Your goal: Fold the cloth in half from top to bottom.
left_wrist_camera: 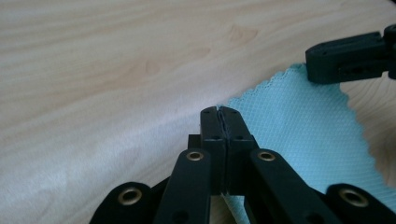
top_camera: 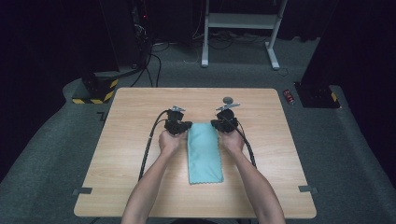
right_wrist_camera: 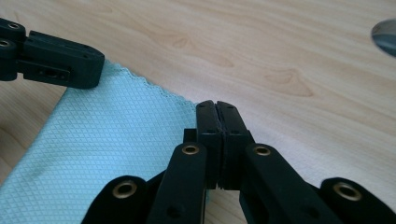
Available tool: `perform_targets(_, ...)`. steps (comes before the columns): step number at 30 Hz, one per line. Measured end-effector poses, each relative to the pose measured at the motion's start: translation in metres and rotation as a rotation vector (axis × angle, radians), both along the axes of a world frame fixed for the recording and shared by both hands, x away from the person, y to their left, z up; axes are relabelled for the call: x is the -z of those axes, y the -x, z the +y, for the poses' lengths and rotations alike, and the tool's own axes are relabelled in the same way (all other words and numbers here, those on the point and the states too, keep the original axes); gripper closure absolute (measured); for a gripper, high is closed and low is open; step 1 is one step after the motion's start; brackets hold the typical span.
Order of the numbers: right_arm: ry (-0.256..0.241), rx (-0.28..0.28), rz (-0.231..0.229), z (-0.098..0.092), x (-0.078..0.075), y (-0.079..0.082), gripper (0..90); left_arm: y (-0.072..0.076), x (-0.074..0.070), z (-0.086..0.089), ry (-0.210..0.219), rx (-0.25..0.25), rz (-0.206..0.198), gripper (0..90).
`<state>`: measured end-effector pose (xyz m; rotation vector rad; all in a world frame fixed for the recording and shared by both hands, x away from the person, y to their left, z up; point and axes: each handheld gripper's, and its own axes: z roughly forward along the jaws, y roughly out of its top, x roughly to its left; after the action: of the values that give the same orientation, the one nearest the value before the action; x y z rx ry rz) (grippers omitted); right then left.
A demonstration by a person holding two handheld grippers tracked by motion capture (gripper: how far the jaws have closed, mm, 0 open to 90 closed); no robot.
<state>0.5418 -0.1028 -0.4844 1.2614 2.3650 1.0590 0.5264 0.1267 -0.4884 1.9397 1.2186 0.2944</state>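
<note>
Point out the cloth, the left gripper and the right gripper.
cloth [top_camera: 204, 154], high view, middle of the fabric.
left gripper [left_wrist_camera: 219, 113], left gripper view, tips of its shut jaws.
right gripper [right_wrist_camera: 217, 108], right gripper view, tips of its shut jaws.

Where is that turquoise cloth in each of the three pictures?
High view: cloth lies mid-table, between the two grippers.
Left gripper view: right of centre, beside the shut jaws.
Right gripper view: left half.
Shared landmark: the cloth's scalloped far edge, with a gripper at each corner.
</note>
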Motion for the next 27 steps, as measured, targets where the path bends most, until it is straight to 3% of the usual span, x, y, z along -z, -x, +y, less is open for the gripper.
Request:
perform_targets(8,-0.014,0.014,-0.032,-0.007,-0.015,-0.005,89.3,-0.011,-0.016,-0.007,-0.034,0.018,-0.032,89.2)
perform_targets(11,-0.027,0.02,-0.043,-0.01,-0.022,-0.006,89.3,-0.012,-0.021,-0.008,-0.003,0.013,-0.037,89.2)
perform_targets(17,-0.061,0.004,-0.061,-0.016,-0.029,0.001,89.3,-0.004,-0.026,-0.008,0.008,0.039,-0.058,89.2)
perform_targets(24,-0.085,-0.026,-0.051,-0.026,-0.021,0.01,89.3,0.007,-0.022,-0.005,0.024,0.082,-0.056,89.2)
perform_targets(27,-0.102,-0.041,-0.052,-0.03,-0.02,0.017,89.3,0.013,-0.021,-0.006,0.013,0.107,-0.059,89.2)
